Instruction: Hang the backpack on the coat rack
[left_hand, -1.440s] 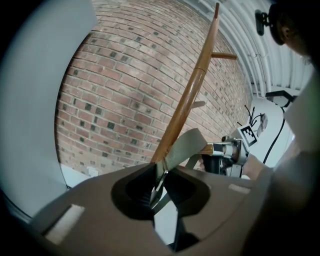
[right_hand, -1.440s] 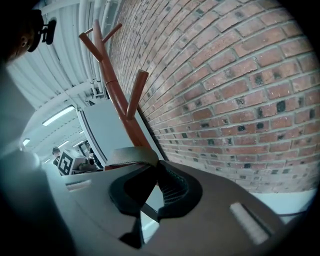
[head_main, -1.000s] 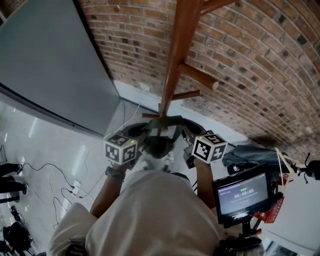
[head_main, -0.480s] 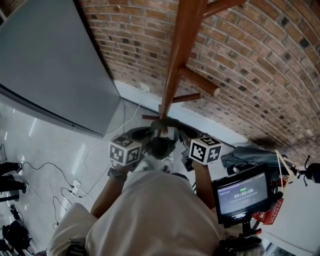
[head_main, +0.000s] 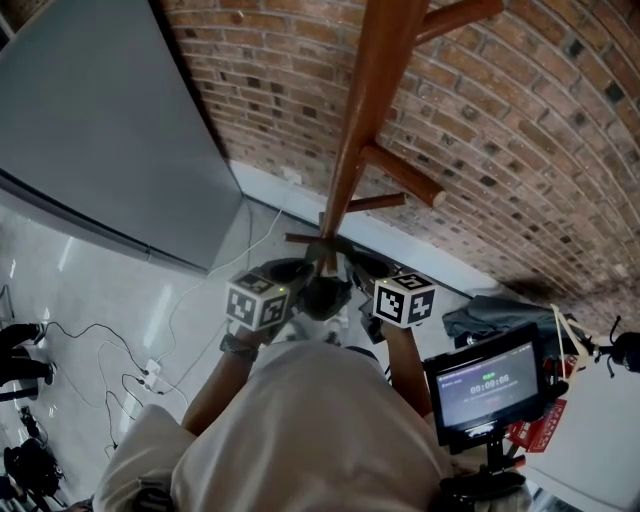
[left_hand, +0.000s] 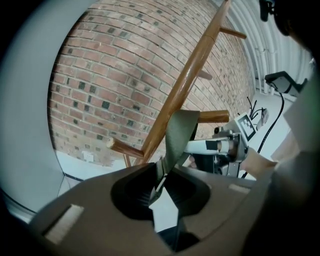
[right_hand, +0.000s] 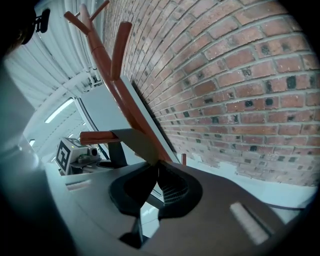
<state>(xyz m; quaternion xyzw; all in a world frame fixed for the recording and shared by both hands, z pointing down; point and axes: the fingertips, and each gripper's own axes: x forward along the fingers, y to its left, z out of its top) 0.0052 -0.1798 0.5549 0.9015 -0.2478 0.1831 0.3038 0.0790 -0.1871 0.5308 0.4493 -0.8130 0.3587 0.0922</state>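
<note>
The left gripper (left_hand: 159, 181) is pinched shut on the olive strap (left_hand: 180, 132) of the backpack (head_main: 322, 293), probably to hold the loop taut and wide enough to sit over a peg (left_hand: 212, 117) low on the coat rack (head_main: 365, 110). From its jaws the strap climbs and drapes across that peg. The backpack hangs between the two grippers, close against the pole, just under the peg and above the floor (head_main: 90, 290). The right gripper (right_hand: 156, 175) is likewise clamped almost closed on the strap's other side, which I judge shares the load until the peg takes it
</note>
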